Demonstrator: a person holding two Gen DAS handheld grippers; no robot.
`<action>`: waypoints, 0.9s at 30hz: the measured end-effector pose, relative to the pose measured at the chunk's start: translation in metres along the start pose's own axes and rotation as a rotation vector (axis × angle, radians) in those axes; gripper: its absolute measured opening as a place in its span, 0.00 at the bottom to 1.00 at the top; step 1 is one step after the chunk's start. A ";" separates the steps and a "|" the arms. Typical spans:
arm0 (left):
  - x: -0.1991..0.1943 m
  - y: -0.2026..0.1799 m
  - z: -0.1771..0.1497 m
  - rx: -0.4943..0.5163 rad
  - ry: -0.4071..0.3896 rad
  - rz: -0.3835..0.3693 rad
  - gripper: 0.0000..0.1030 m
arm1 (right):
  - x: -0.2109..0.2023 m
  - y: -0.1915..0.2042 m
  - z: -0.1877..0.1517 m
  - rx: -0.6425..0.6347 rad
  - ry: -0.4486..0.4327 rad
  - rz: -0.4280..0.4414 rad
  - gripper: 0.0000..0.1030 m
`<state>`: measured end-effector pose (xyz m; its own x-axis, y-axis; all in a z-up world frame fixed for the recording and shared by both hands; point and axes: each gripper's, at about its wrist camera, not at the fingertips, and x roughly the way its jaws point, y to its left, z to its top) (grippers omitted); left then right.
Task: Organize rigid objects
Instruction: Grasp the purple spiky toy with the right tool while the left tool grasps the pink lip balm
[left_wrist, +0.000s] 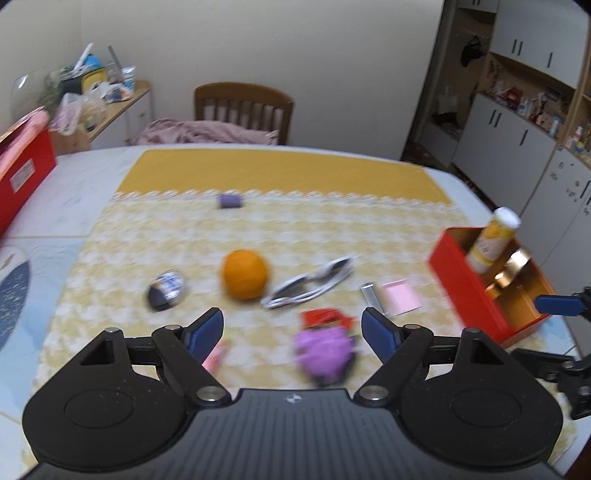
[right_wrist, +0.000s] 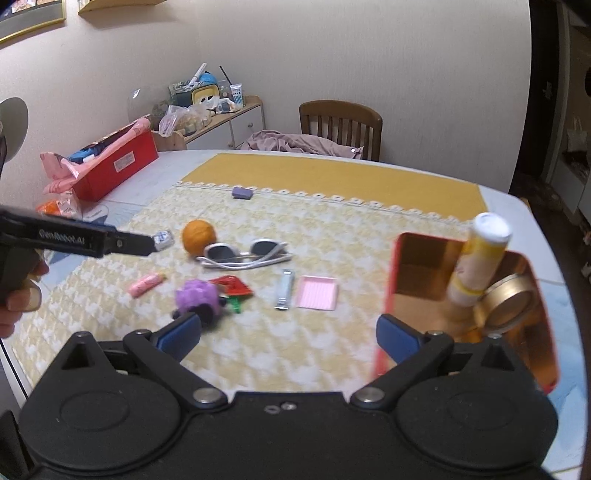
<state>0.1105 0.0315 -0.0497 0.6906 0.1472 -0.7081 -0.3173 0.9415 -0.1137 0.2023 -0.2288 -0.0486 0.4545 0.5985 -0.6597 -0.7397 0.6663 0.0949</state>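
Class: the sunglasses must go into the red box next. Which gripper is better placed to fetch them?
Probably the left gripper: open and empty, it faces the sunglasses just ahead. The right gripper, also open, sits by the red box.

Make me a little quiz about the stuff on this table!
1. True or false: the yellow bottle with the white cap stands inside the red box.
2. What lies right beside the pink tray: A) the orange ball, B) the silver stick, C) the purple block?
3. Fill in: the left gripper and the right gripper both hold ____.

Key: 1 true; 2 B; 3 nothing, both stand open.
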 end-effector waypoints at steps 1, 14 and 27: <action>0.002 0.009 -0.002 -0.001 0.009 0.003 0.80 | 0.002 0.007 0.000 0.008 -0.001 0.004 1.00; 0.034 0.068 -0.028 0.062 0.064 -0.022 0.80 | 0.057 0.069 0.005 0.040 0.056 -0.016 1.00; 0.070 0.072 -0.045 0.131 0.097 -0.051 0.79 | 0.119 0.085 0.014 0.082 0.159 -0.049 0.89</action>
<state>0.1068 0.0959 -0.1383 0.6359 0.0741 -0.7682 -0.1915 0.9794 -0.0640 0.2005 -0.0948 -0.1083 0.4005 0.4908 -0.7738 -0.6727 0.7309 0.1154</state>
